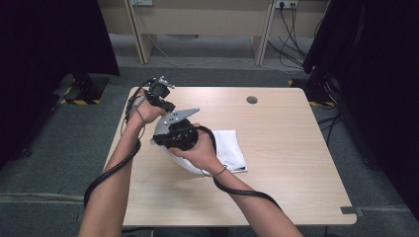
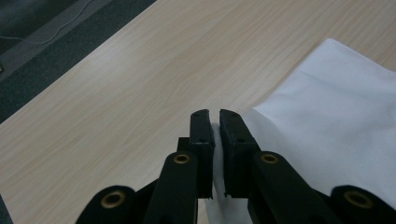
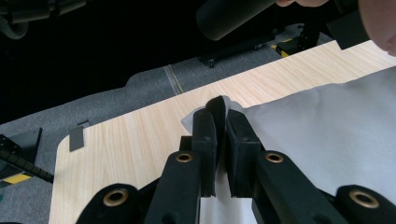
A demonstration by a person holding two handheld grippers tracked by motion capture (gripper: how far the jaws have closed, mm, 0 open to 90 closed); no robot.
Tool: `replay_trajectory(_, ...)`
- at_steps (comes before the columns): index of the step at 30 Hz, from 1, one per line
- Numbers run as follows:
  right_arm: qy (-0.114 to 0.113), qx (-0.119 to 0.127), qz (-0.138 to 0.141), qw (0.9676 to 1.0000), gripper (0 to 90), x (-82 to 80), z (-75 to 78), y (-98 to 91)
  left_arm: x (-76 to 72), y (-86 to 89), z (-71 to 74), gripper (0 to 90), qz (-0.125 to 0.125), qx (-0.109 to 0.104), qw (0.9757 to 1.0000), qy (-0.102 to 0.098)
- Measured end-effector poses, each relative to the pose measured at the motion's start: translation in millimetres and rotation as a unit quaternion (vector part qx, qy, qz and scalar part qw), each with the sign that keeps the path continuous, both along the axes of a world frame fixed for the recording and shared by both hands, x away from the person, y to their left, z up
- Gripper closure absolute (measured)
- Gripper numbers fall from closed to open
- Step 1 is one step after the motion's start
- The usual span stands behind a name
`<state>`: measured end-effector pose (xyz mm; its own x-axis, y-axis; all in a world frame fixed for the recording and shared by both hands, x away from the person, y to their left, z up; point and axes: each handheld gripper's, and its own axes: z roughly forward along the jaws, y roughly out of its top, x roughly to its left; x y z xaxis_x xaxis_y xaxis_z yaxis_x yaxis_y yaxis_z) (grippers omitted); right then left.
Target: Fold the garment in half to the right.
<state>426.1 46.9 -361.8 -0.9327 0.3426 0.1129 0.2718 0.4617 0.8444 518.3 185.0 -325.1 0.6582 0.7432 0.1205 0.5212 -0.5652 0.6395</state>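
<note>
Now — white cloth (image 1: 231, 148): plain, smooth, softly creased, lying on the wooden table (image 1: 291, 163) | your left gripper (image 2: 214, 122): jaws pinching its edge | your right gripper (image 3: 219, 112): jaws clamped on a corner — lifted slightly.

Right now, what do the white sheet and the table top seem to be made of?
The white sheet looks like thin matte cloth, perhaps soft paper: it shows creases and bends limply where each tool pinches it. The table top looks like pale wood-grain laminate, smooth with a faint sheen; solid wood cannot be excluded.
</note>
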Motion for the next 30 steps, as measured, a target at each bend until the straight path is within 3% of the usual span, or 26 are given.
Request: replay_trajectory(30,-0.002,0.014,0.002,0.9999,84.4,-0.4,14.6,9.4,-0.5,4.5,19.4,83.3,0.005,0.020,0.9998,-0.006)
